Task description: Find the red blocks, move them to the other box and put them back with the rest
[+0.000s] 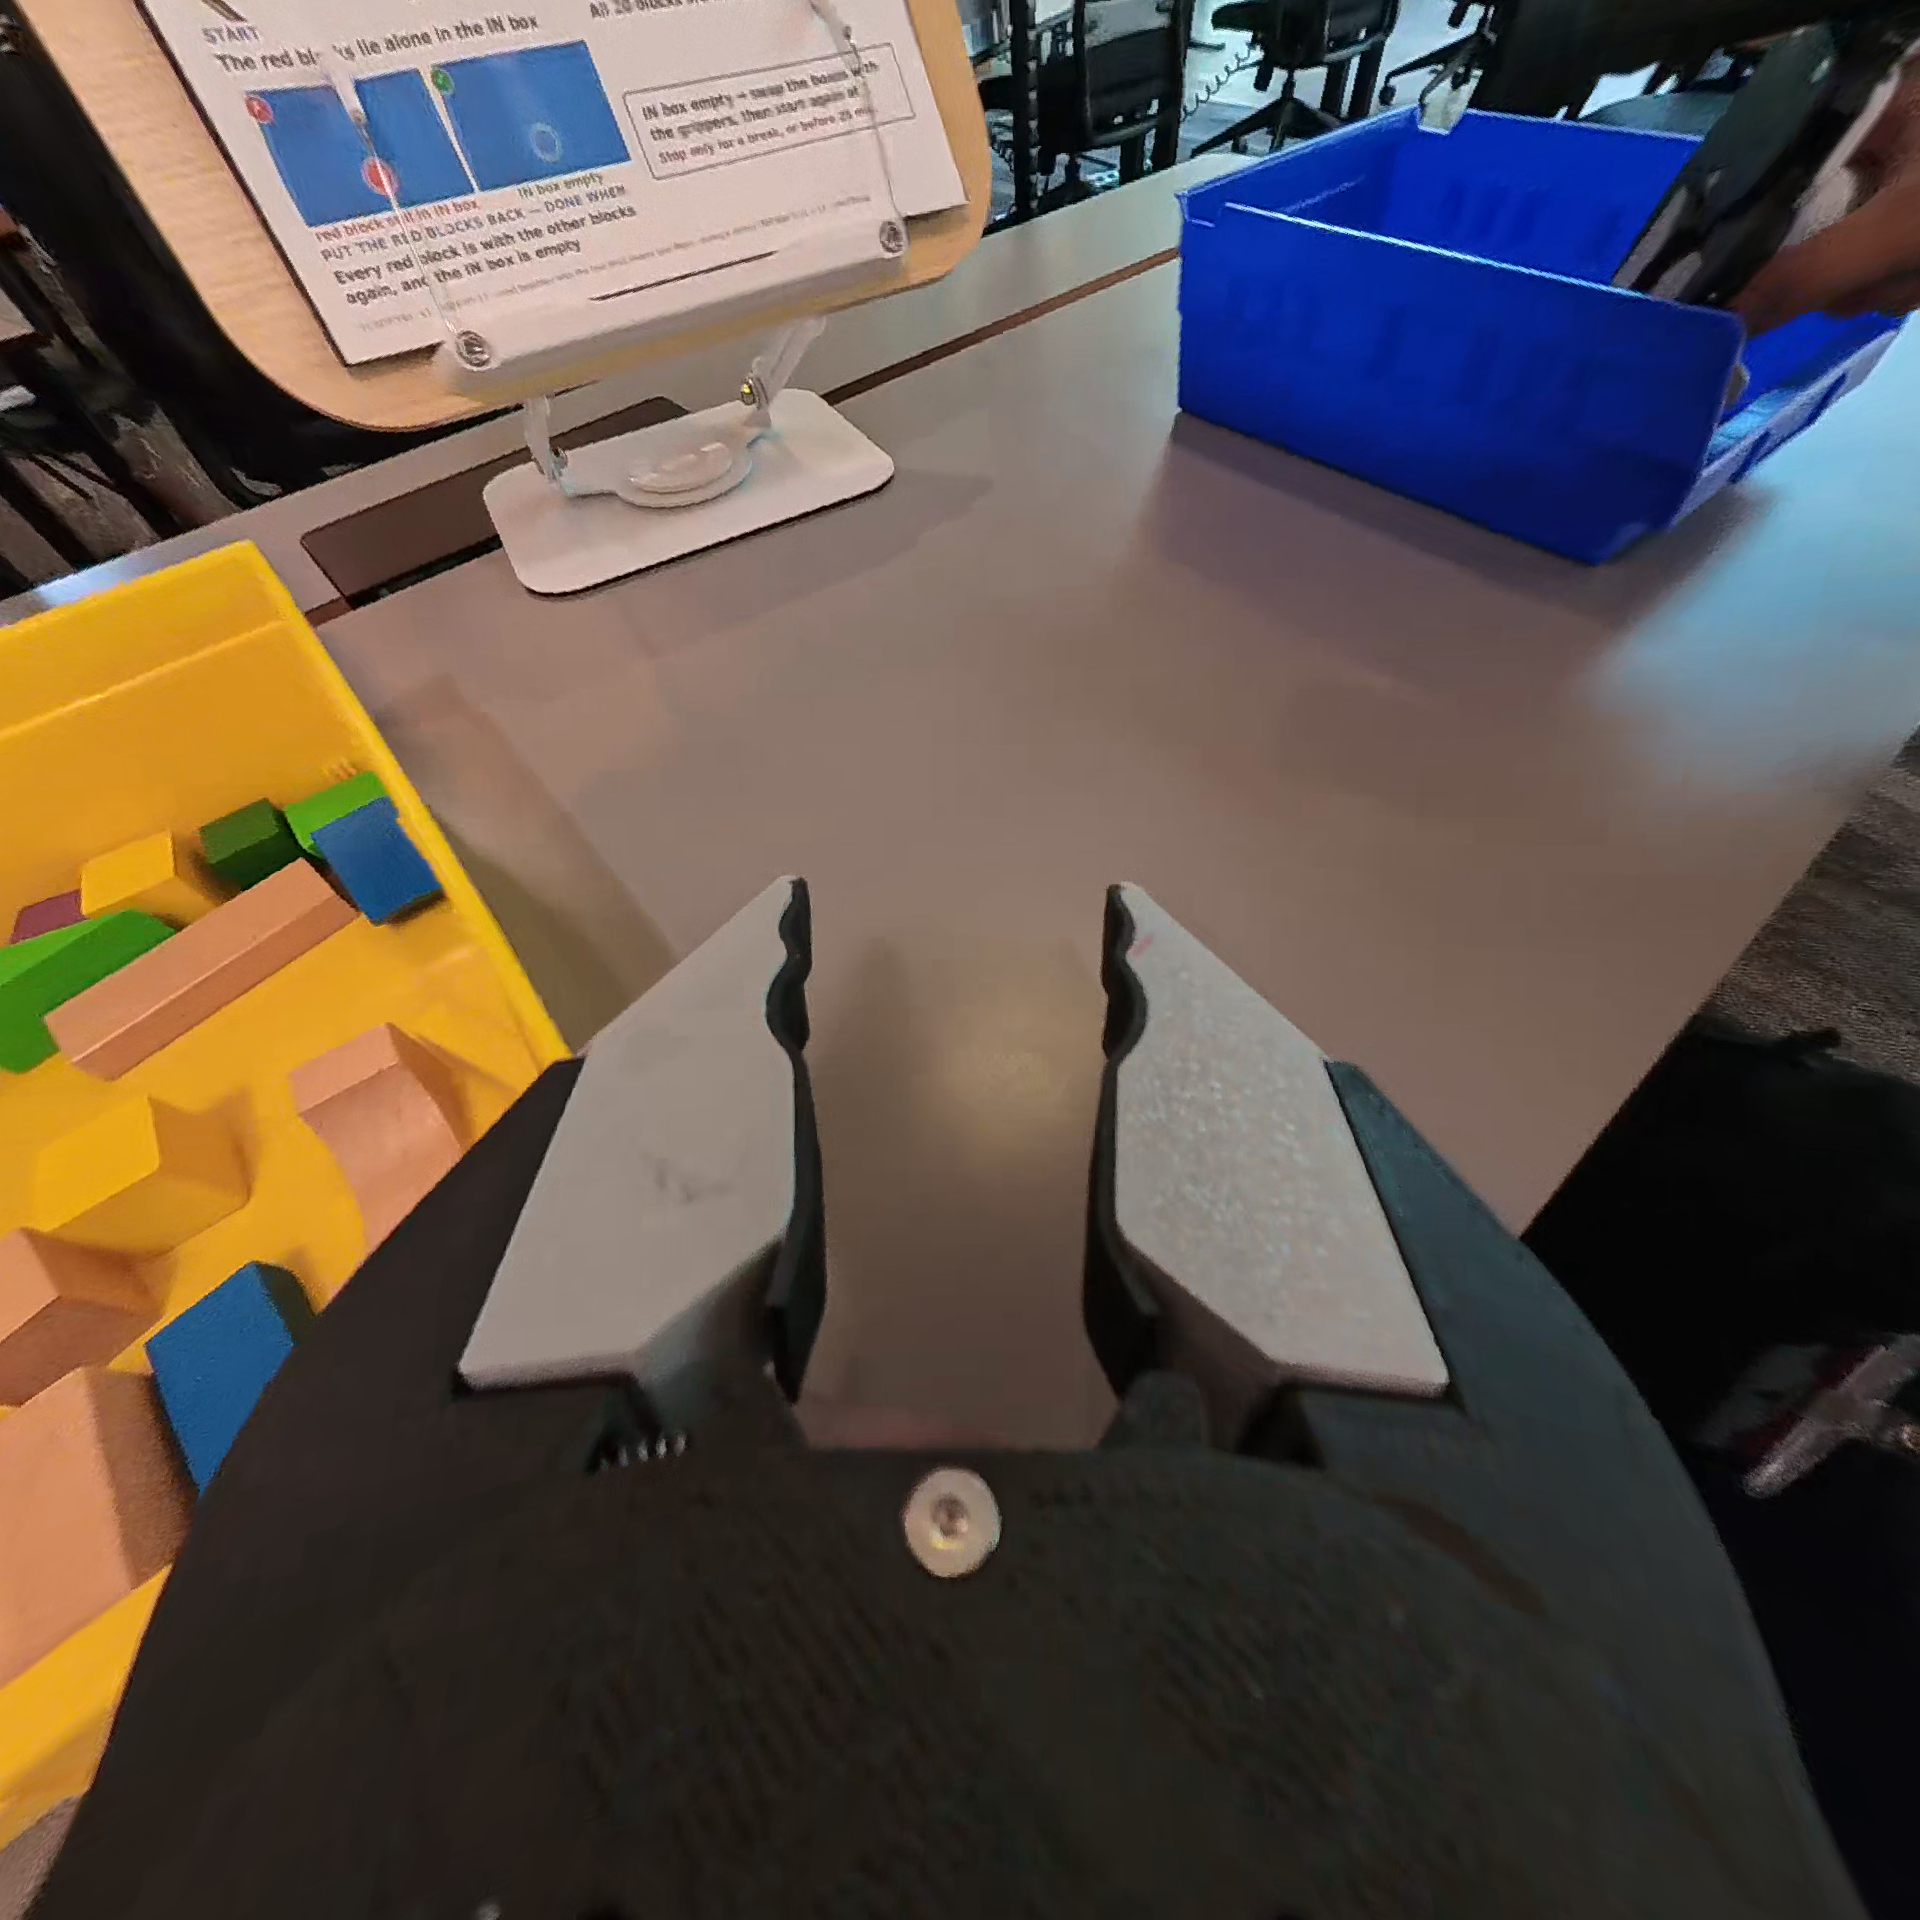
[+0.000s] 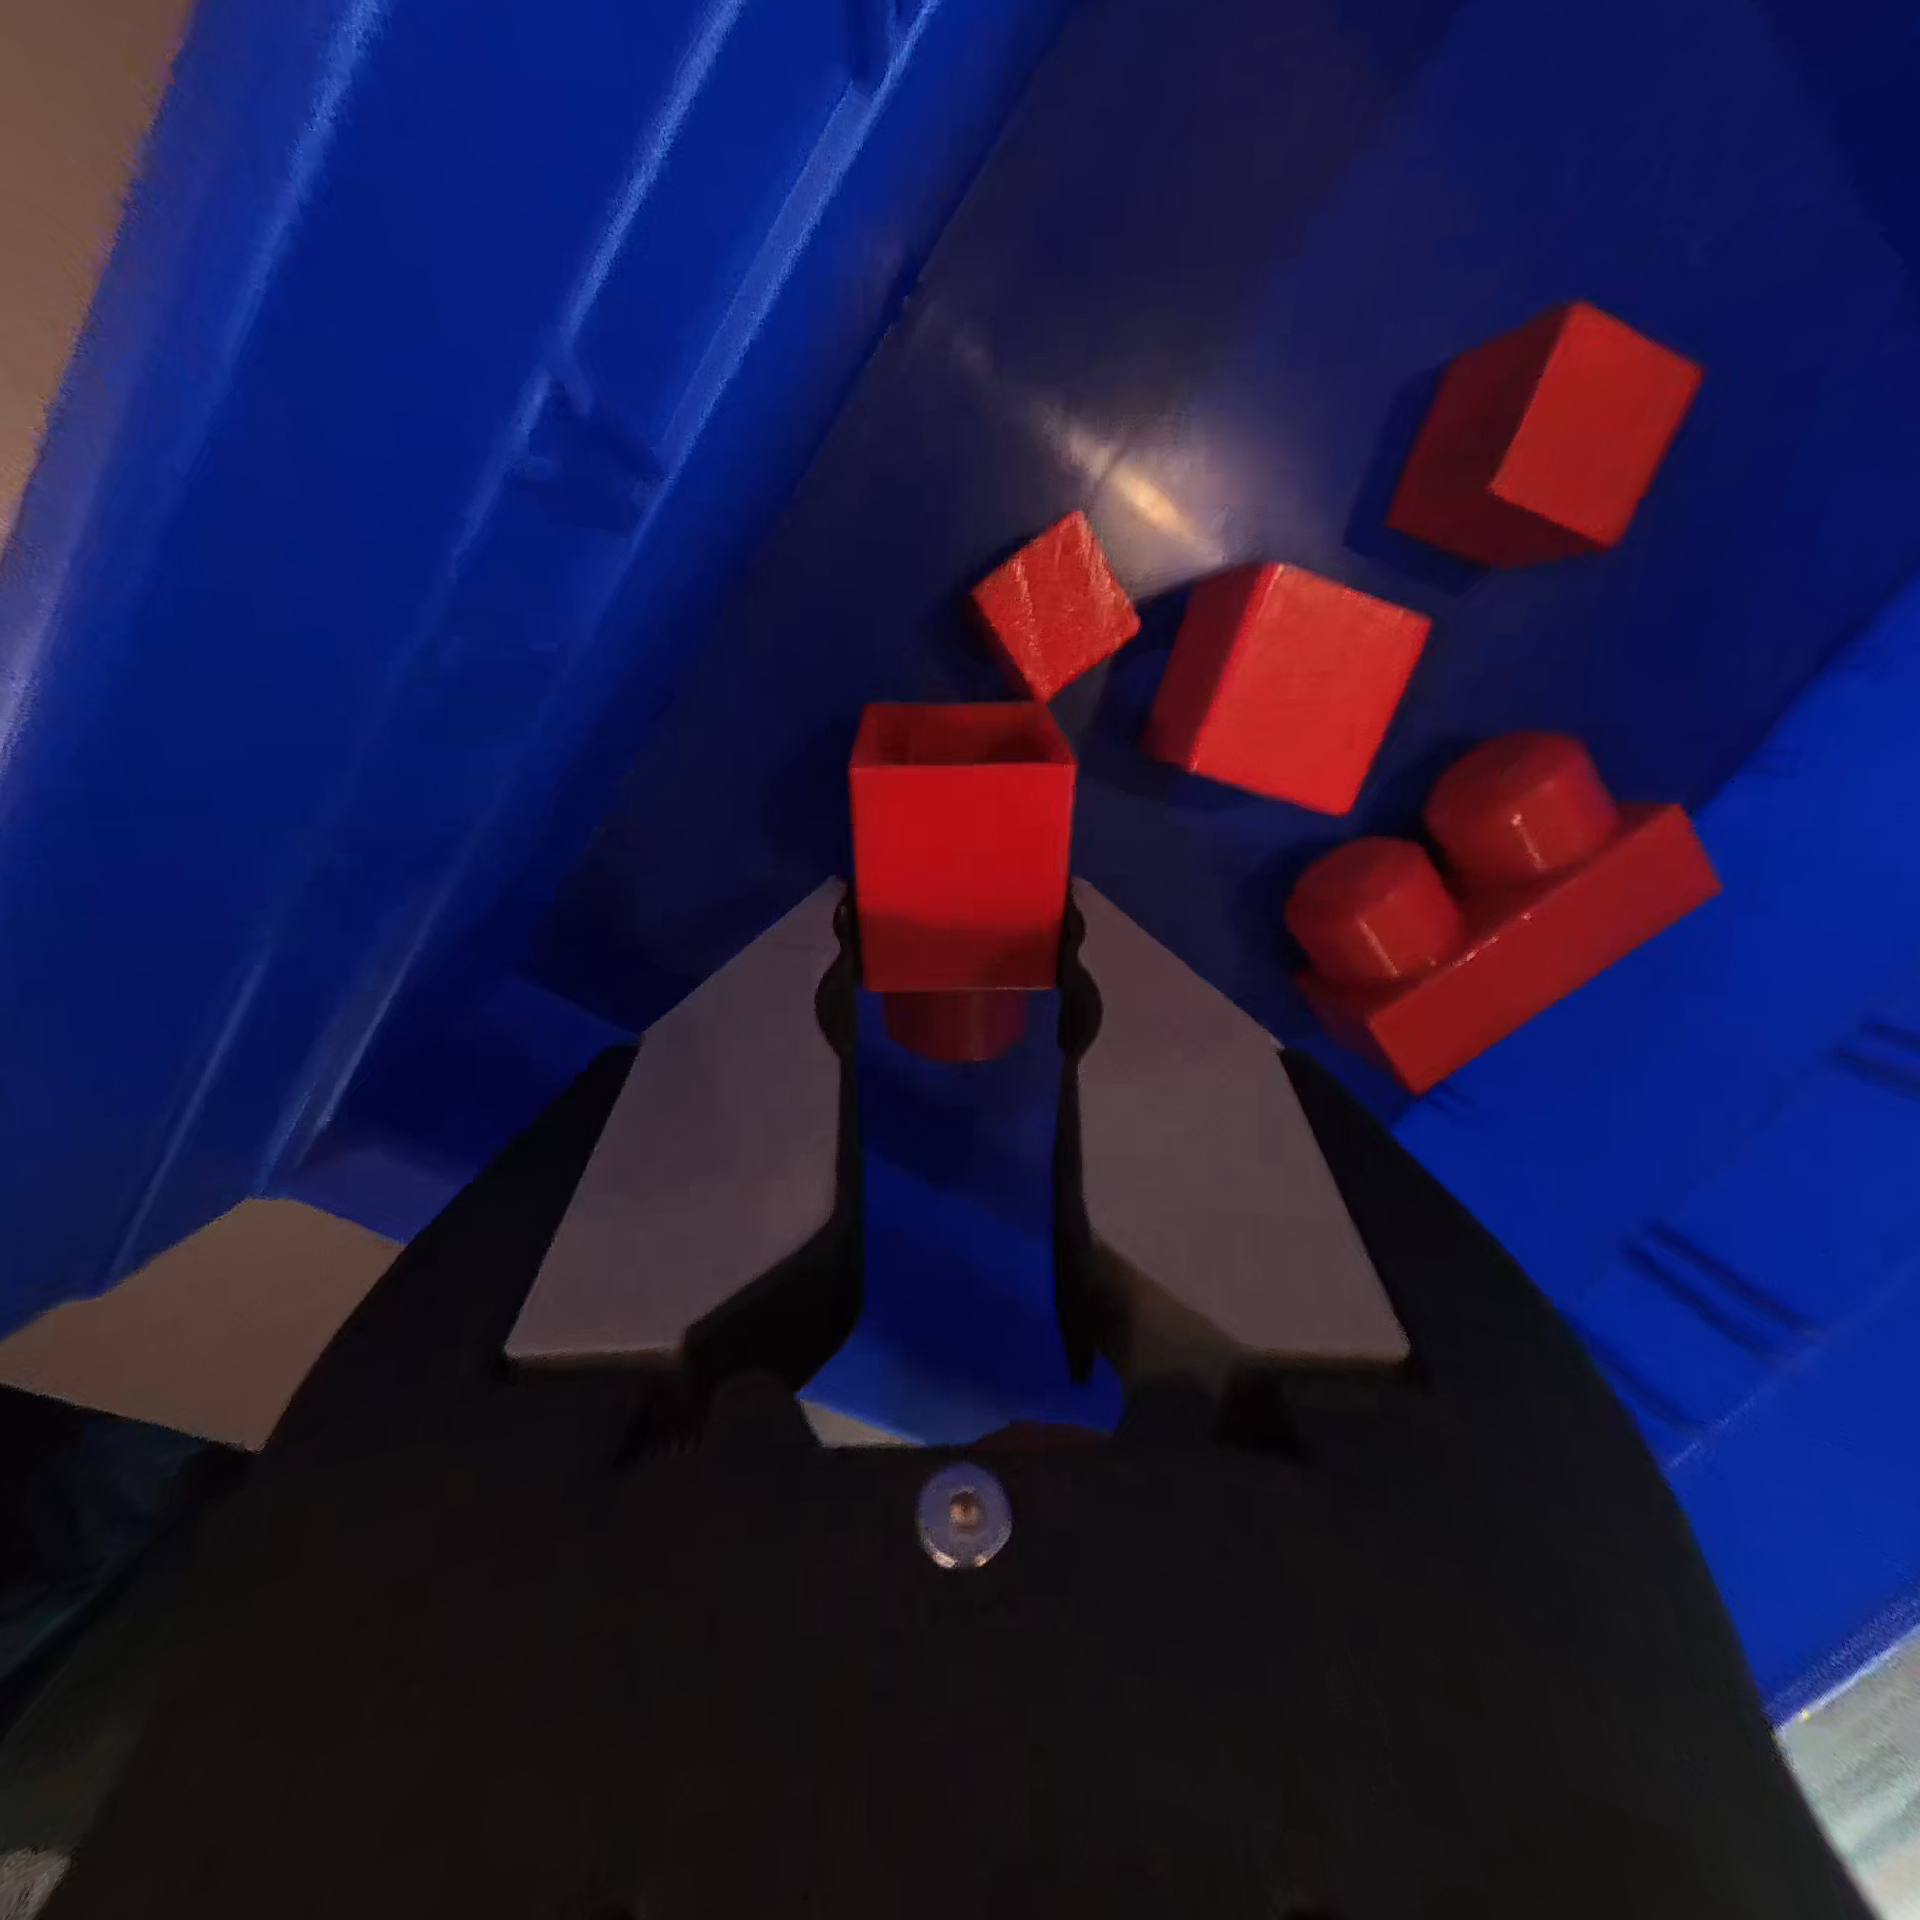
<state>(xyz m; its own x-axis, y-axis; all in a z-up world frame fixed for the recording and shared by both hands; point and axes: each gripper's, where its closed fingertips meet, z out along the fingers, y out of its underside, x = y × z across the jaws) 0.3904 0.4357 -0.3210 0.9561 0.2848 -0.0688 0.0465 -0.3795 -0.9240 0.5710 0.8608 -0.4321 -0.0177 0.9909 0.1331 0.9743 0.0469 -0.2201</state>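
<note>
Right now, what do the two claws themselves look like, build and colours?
Both match: the left claw and right claw each have a wide textured black body, one silver screw at its centre, and two light grey wedge fingers lined with wavy black pads. No cables show.

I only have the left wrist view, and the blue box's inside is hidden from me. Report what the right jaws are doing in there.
Observer: The right gripper is clamped on a small red single-stud block.
Operator: Tell me what else is in the box.
Observer: Four more red blocks lie on the blue box floor, among them a two-stud brick.
Operator: Say which lies nearest the held one.
Observer: A small red cube, just beyond it.
</note>
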